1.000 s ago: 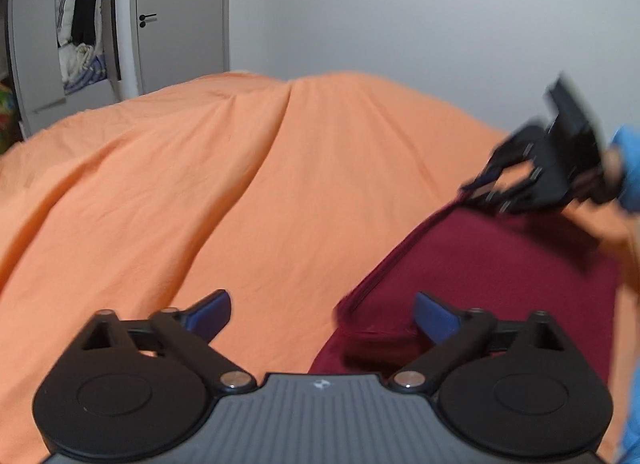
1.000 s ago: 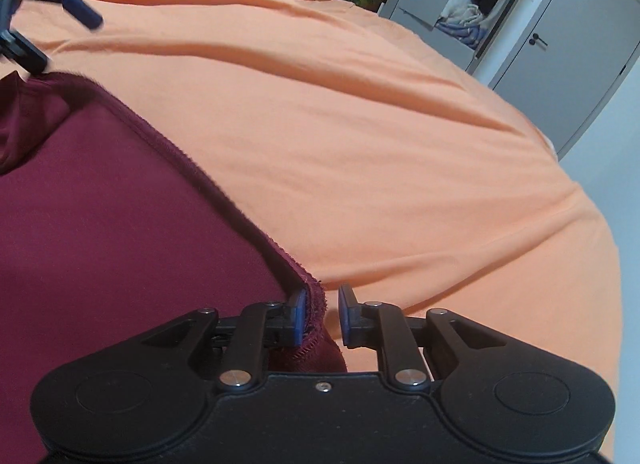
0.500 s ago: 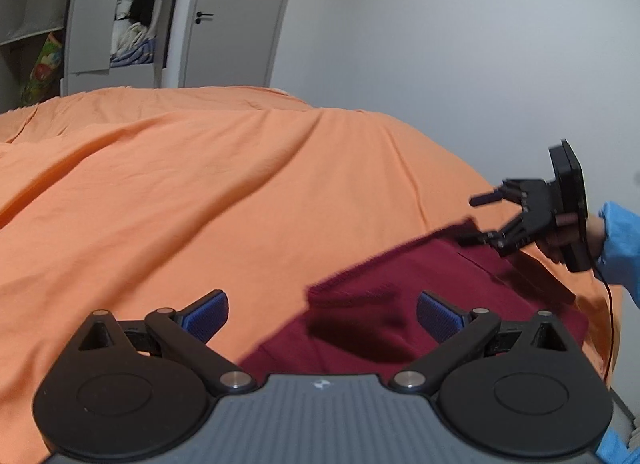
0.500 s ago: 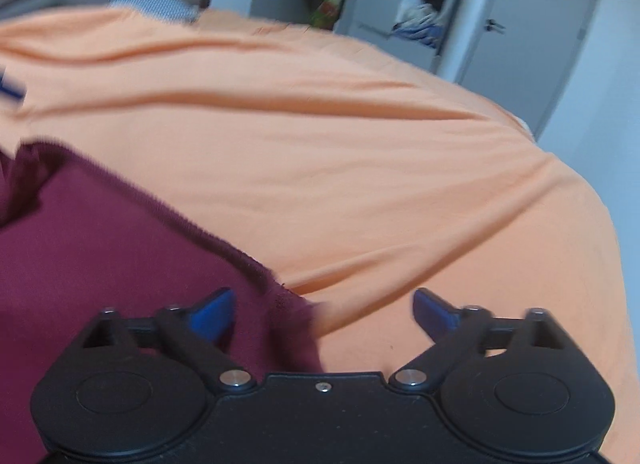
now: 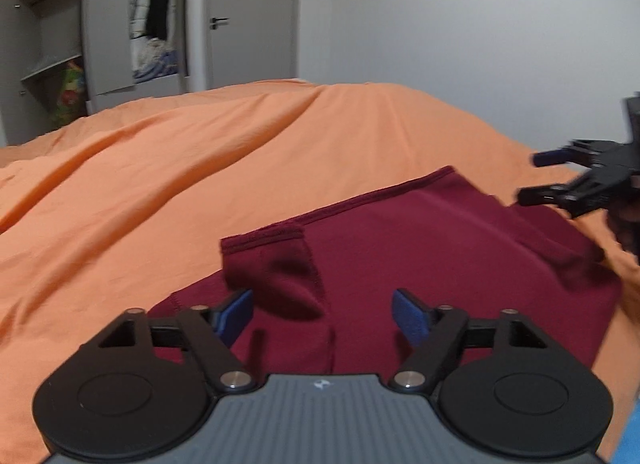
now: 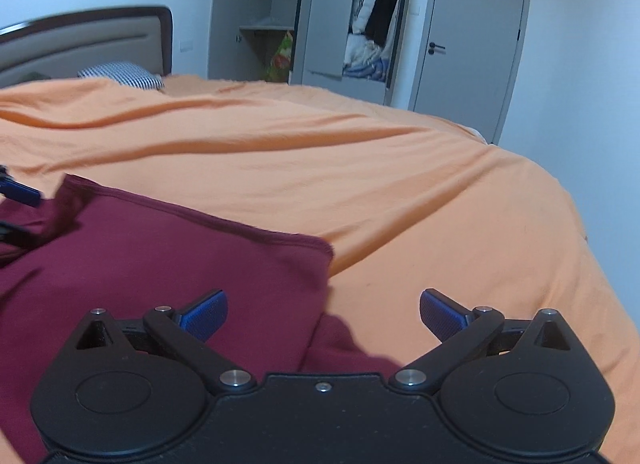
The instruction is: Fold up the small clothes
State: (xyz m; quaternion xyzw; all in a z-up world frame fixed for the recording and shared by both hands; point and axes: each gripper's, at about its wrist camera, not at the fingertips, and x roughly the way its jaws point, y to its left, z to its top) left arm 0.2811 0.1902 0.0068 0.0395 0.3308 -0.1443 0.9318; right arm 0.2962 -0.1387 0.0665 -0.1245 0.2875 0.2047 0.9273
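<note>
On the left we held the left gripper (image 5: 323, 314) with its jaws spread wide, empty, above the maroon garment (image 5: 420, 248), which lay flat on the orange bedspread (image 5: 180, 167) with one corner folded over. To the right, our right gripper (image 6: 323, 314) also stood wide apart, gripping nothing.

Low wrist views — shared bedspread (image 5: 200, 167)

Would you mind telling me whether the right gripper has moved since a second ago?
Yes. The right gripper let go of the maroon garment's hem, opened and pulled back; the wardrobe now shows higher in its view.
</note>
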